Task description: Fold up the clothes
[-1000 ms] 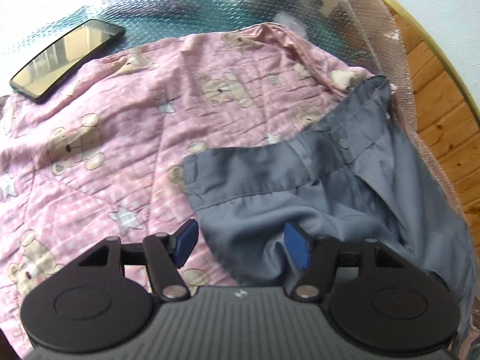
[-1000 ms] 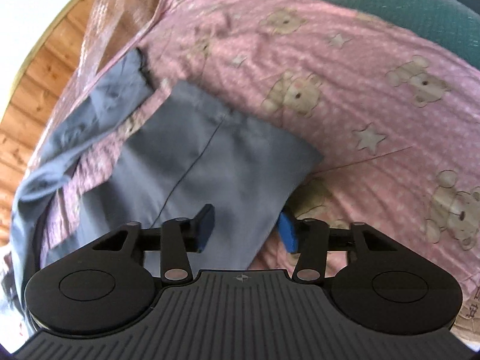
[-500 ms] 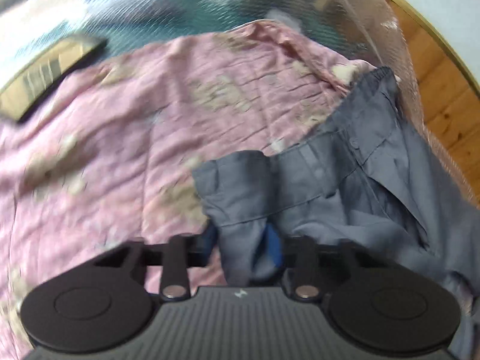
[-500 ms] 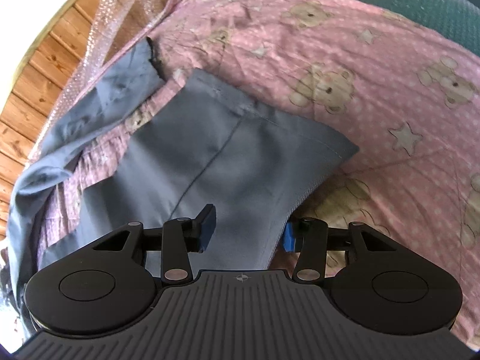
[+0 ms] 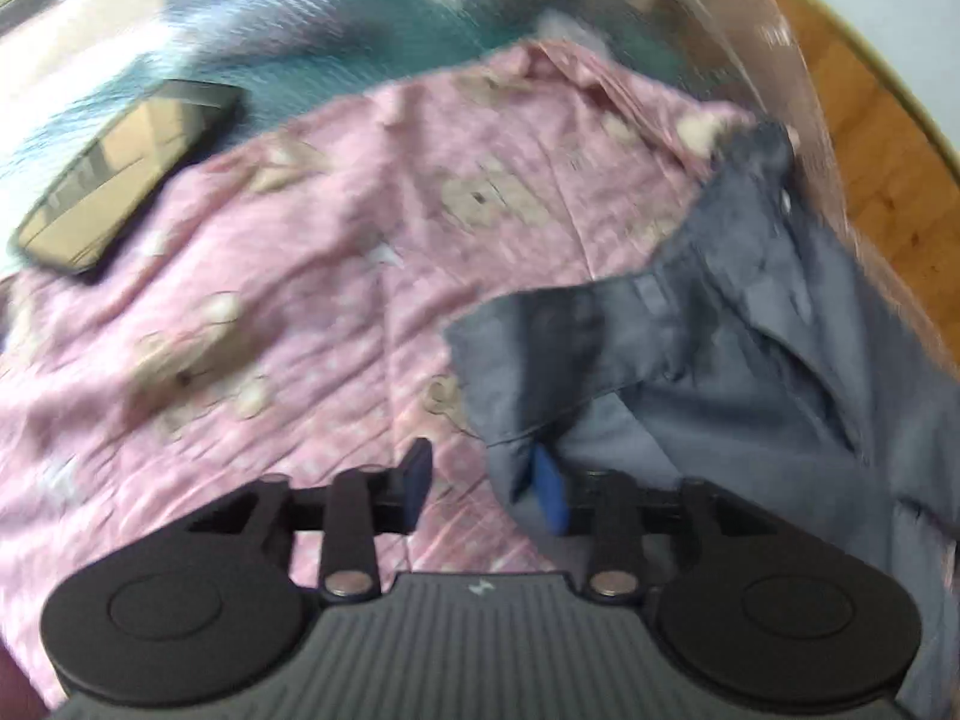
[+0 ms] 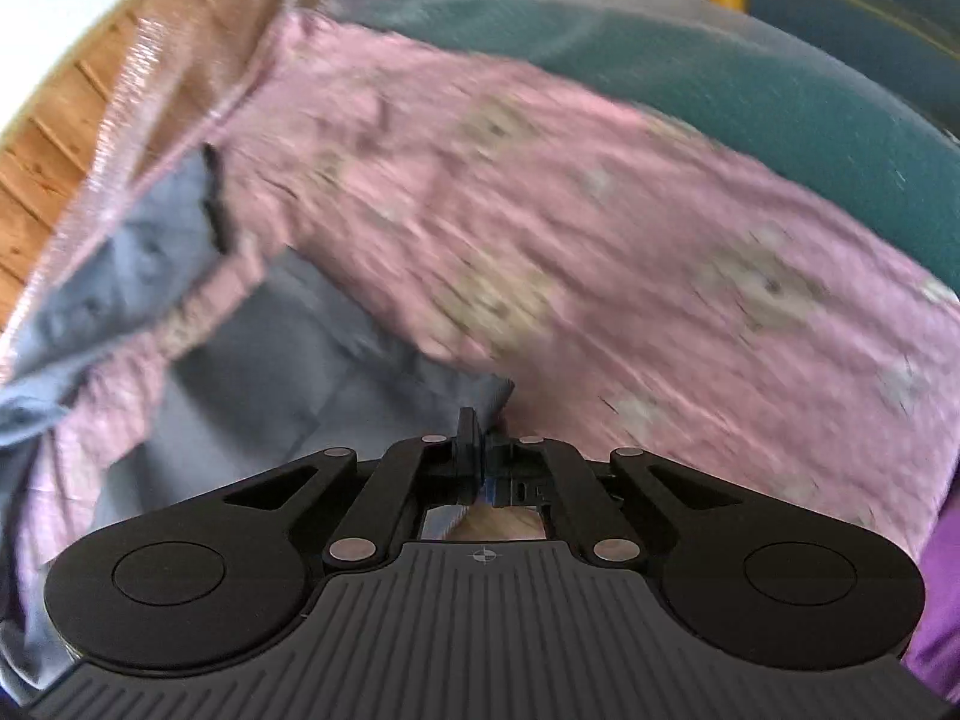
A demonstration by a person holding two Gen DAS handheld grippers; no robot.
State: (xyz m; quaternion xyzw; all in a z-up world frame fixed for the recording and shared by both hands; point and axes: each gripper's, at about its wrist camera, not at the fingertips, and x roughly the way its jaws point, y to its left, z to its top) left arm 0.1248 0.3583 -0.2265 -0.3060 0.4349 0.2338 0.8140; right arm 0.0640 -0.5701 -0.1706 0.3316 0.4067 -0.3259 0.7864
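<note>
— Grey garment (image 5: 738, 396) first, seen from the left wrist: where does it lie?

— On the right half of a pink bear-print cloth (image 5: 336, 276), its long axis running from the near right up toward the far right edge of the cloth. One folded corner points left, onto the pink. The picture is blurred, so seams are hard to read.

— And the left gripper (image 5: 483, 483)?

— Its jaws have just been opening again. They stand apart; the grey hem's edge sits between them beside the right blue pad, but the pads do not press on it.

— Anything else there?

— A dark phone (image 5: 129, 171) lies at the far left, partly on the pink cloth, partly on the teal surface (image 5: 384, 36).

— Now the right wrist view.

— The grey garment (image 6: 288, 372) fills the lower left, stretching from the near corner up toward the wooden floor (image 6: 66, 132). A band of pink crosses over it on the left. Its corner points right, straight into the right gripper (image 6: 483, 462).

— Closed?

— Yes, clamped tight, jaws together, pinching that grey corner. Pink bear-print cloth (image 6: 630, 252) spreads right.
</note>
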